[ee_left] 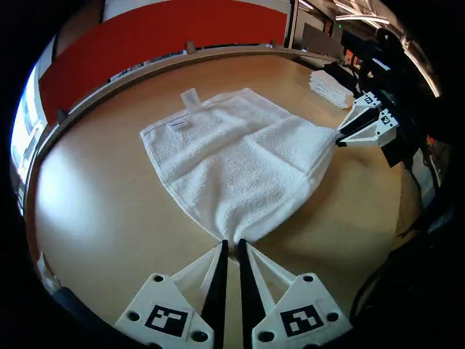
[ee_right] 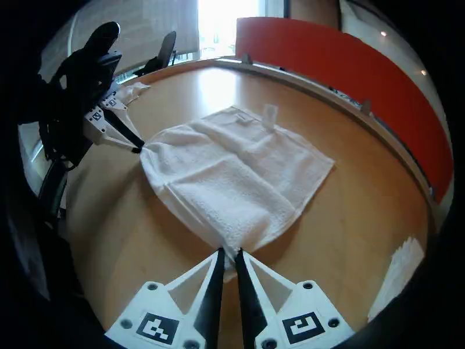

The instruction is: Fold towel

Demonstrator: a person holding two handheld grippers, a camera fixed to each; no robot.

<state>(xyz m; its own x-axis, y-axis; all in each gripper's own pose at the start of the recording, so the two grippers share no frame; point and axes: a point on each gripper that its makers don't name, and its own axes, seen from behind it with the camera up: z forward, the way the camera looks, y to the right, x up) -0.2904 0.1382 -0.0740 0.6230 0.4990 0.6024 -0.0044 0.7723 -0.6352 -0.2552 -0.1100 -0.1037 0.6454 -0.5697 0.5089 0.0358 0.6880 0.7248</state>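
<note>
**While Two Corners Are Pinched, the Far Edge Lies Ahead**

As the left gripper view is read from left to right, a red panel (ee_left: 163, 41) is seen behind the curved rim of the wooden table (ee_left: 104, 192). The white towel (ee_left: 232, 157) is spread on the middle of that table, with its small tag (ee_left: 190, 97) at the far edge; a stack of folded cloths (ee_left: 331, 87) is set well apart at the far right.

The left gripper (ee_left: 231, 247) is drawn narrow, and the nearest corner of the towel is clamped in it from both sides; the cloth is gathered to a point there. The right gripper (ee_left: 343, 136) is likewise closed to a narrow gap on the neighbouring corner; this is borne out in the right gripper view, where cloth is caught at its own tips.

One edge of the towel is thus stretched between the two grippers, and the rest is laid out forward of both, toward the panel. The coming move is judged to turn on this relation. The held edge would have to be carried forward over the cloth to the tagged edge. Neither gripper is placed nearer to that edge, so an even, joint travel is called for; otherwise a skewed fold is to be expected.
</note>
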